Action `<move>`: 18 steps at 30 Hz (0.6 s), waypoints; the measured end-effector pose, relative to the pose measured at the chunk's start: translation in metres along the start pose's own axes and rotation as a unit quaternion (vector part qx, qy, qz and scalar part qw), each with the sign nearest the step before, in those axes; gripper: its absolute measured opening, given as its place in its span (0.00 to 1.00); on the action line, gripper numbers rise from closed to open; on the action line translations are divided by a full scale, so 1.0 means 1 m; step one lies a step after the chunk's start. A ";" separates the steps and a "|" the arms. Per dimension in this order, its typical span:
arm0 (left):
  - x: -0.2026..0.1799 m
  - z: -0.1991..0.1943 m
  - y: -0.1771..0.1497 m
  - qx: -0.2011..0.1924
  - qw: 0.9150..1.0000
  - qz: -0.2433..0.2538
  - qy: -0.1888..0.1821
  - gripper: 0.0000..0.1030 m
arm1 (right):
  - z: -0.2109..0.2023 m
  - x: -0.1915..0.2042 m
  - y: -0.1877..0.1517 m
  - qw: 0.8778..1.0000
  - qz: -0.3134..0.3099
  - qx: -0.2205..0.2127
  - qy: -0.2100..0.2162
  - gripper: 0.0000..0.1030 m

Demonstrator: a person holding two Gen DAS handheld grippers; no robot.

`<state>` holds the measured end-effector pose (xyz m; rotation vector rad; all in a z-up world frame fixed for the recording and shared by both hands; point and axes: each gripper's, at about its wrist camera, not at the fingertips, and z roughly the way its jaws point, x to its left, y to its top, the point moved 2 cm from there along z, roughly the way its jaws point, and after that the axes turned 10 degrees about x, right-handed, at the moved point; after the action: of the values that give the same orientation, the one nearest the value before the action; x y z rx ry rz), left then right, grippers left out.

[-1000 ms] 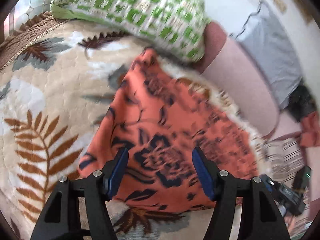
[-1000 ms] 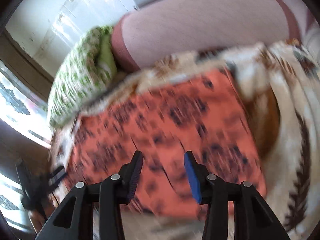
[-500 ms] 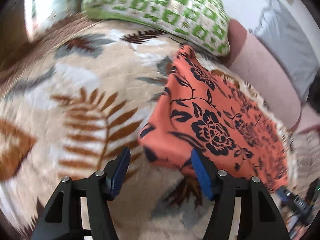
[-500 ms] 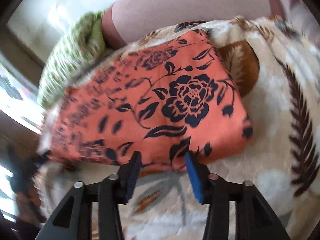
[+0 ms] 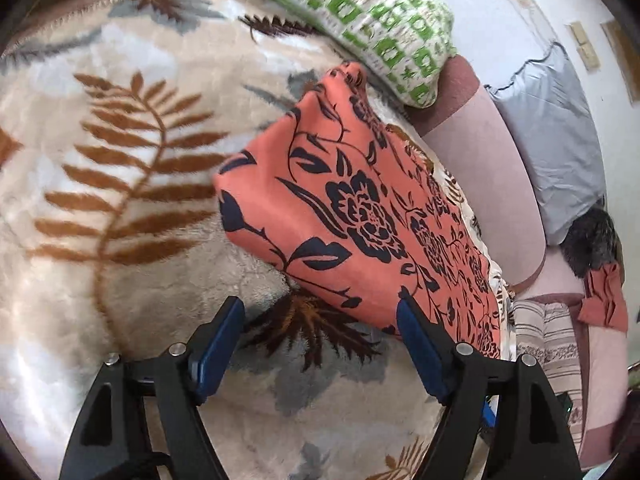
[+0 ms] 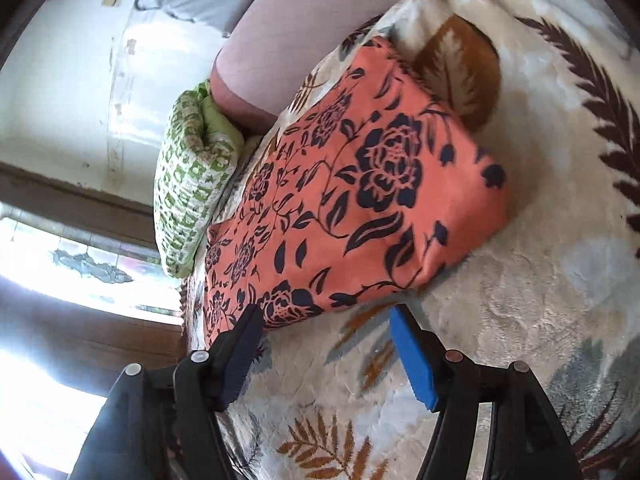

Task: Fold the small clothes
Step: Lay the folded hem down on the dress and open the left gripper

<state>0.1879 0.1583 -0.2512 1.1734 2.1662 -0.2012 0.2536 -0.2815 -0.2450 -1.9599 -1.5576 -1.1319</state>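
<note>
An orange cloth with a dark blue flower print point(image 5: 352, 216) lies folded in a long rectangle on a cream blanket with leaf patterns point(image 5: 120, 184). It also shows in the right wrist view point(image 6: 352, 200). My left gripper point(image 5: 320, 320) is open and empty, just short of the cloth's near edge. My right gripper point(image 6: 326, 328) is open and empty, close to the cloth's near edge at its other end.
A green and white checked pillow point(image 5: 360, 12) lies beyond the cloth, next to a pink bolster point(image 5: 480, 168). A grey pillow point(image 5: 556, 140) and another orange garment point(image 5: 604, 296) lie further right. A window point(image 6: 60, 264) is at the left of the right wrist view.
Both grippers have pulled back from over the cloth to just off its near edge. The right gripper's jaws have opened wider. The cloth lies flat and still.
</note>
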 end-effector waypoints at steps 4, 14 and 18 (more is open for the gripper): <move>-0.015 -0.001 -0.001 -0.036 0.997 0.026 0.071 0.77 | -0.007 0.004 0.005 1.000 -0.009 -0.015 0.005 0.67; -0.062 -0.013 -0.015 -0.121 0.963 0.148 0.191 0.77 | -0.017 0.033 0.016 0.983 -0.112 -0.093 -0.109 0.67; -0.064 -0.011 -0.011 -0.127 0.957 0.157 0.207 0.77 | -0.007 0.036 0.024 0.980 -0.121 -0.094 -0.130 0.66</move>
<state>0.1985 0.1119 -0.2054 1.4811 2.2201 0.4895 0.2757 -0.2716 -0.2082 -2.1568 -1.9319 -1.1941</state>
